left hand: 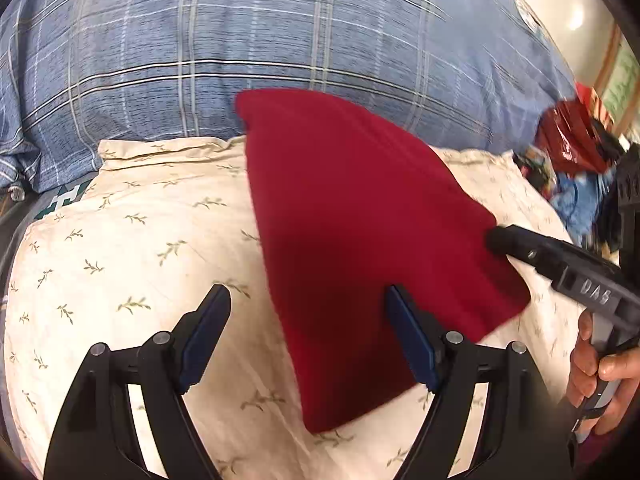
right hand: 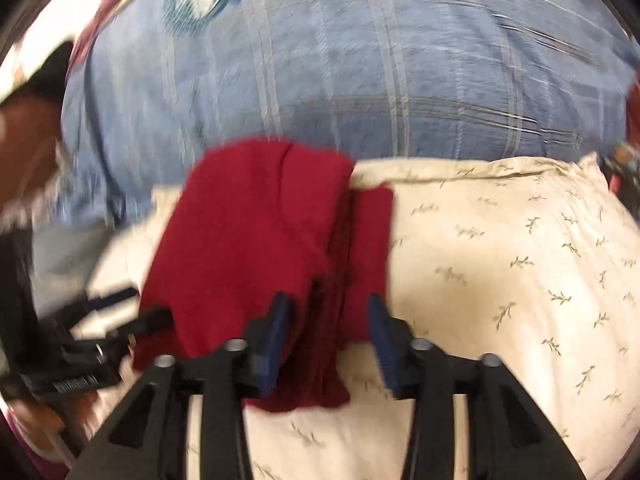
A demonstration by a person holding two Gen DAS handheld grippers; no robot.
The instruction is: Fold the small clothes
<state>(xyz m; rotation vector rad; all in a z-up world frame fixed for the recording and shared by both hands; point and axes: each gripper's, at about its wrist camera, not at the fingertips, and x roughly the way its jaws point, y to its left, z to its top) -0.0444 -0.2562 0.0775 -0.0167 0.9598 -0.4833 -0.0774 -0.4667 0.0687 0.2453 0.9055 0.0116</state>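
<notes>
Red garment: folded dark-red knit cloth (left hand: 360, 240), lying flat on the cream pillowcase with a leaf-sprig print (left hand: 132, 248), its far edge reaching the blue plaid bedding (left hand: 280, 32).
Left gripper (left hand: 308, 304): jaws spread wide, holding nothing; its right finger hangs over the near red edge.
Right gripper (right hand: 328, 308): jaws moderately apart, straddling the layered red fold at the near edge; contact cannot be told through the blur.
Far right: pile of mixed coloured clothes (left hand: 576, 168), beyond the pillow.
</notes>
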